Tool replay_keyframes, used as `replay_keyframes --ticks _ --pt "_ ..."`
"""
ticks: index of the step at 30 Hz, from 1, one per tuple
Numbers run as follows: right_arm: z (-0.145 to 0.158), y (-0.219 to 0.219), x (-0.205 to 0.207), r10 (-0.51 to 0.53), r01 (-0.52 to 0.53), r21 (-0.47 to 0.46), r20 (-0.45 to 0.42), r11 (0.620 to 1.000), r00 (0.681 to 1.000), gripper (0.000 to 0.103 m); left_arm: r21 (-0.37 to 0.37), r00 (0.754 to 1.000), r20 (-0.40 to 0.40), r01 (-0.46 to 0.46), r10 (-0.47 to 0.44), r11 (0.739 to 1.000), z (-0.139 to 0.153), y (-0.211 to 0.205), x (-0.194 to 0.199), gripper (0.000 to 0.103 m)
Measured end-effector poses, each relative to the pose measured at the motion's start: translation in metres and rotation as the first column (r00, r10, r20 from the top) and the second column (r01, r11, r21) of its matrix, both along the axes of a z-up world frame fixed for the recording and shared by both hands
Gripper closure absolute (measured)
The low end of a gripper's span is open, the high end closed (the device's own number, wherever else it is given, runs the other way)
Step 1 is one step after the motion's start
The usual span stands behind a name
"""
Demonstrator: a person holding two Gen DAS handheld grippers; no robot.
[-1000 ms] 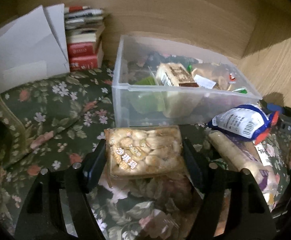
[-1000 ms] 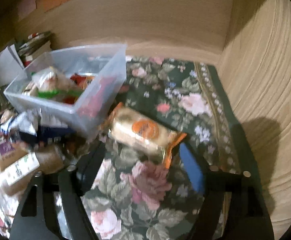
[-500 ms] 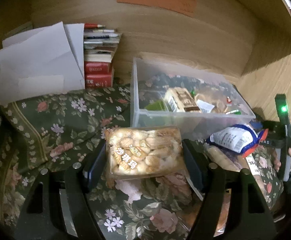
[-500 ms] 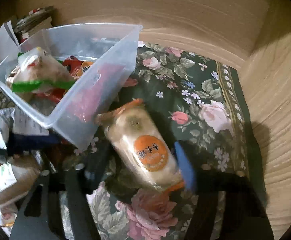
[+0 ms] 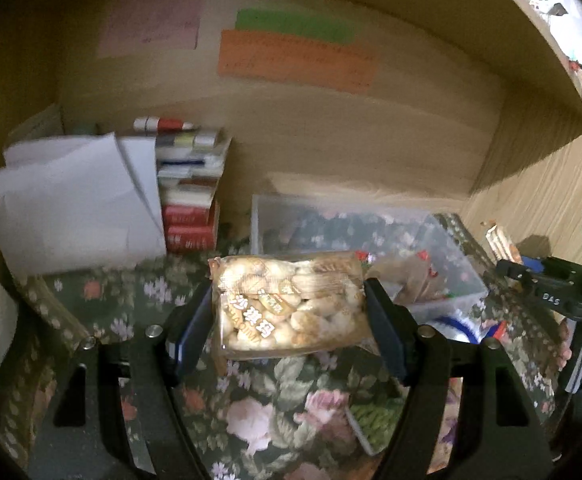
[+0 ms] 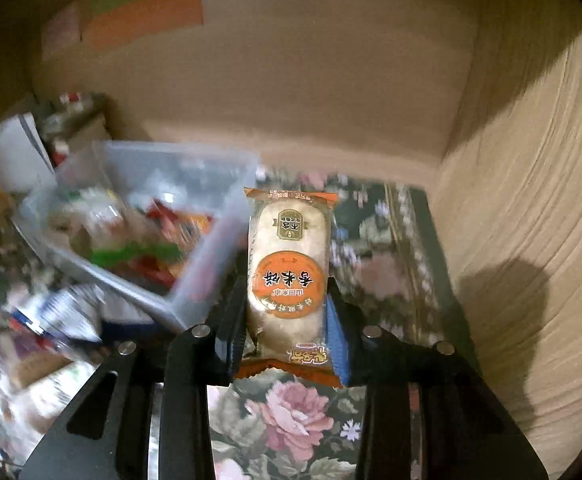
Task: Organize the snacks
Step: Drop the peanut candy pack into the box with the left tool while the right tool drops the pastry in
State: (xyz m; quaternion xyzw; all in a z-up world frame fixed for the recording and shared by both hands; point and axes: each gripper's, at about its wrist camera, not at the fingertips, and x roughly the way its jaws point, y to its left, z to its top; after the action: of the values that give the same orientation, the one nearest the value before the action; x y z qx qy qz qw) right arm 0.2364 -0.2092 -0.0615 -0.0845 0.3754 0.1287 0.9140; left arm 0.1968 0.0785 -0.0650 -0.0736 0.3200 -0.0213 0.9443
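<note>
The cloth (image 6: 291,412) is dark green with pink roses; the rice cracker pack (image 6: 289,276) has orange ends and an orange label.

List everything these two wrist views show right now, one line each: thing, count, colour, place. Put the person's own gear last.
clear pack of small beige biscuits: one, held in the left claw.
orange-labelled pale rice cracker packet: one, held lengthwise in the right claw.
clear plastic bin: one, on the cloth, holding mixed snack packs; count unclear.
blue-and-white snack bag: one, in front of the bin.
floral dark green cloth: one, covering the surface.
stack of books: one stack, red and white, left of the bin.
white paper sheets: several, left of the books.
coloured paper notes: three, pink, green, orange, on the wooden back wall.
left claw: black, shut on the biscuits.
right claw: black, blue pads, shut on the packet.
</note>
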Motion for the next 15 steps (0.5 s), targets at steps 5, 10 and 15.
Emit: replay_keyframes --ticks 5,10,15 --pt "0.026 0.02 0.002 0.042 -0.045 0.045 0.064 0.998 0.997 0.071 0.004 1.0 0.023 0.015 -0.015 1.0 0.014 -0.008 0.015 0.03" --pt "0.03 0.037 0.01 0.087 -0.093 0.062 0.088 0.994 0.992 0.071 0.02 0.999 0.042 0.018 -0.018 1.0 0.022 -0.014 0.03 0.03" --pt "0.023 0.057 0.025 0.118 -0.124 0.069 0.081 0.99 0.99 0.071 0.026 0.999 0.037 0.018 -0.019 1.0 0.021 -0.017 0.051 0.03"
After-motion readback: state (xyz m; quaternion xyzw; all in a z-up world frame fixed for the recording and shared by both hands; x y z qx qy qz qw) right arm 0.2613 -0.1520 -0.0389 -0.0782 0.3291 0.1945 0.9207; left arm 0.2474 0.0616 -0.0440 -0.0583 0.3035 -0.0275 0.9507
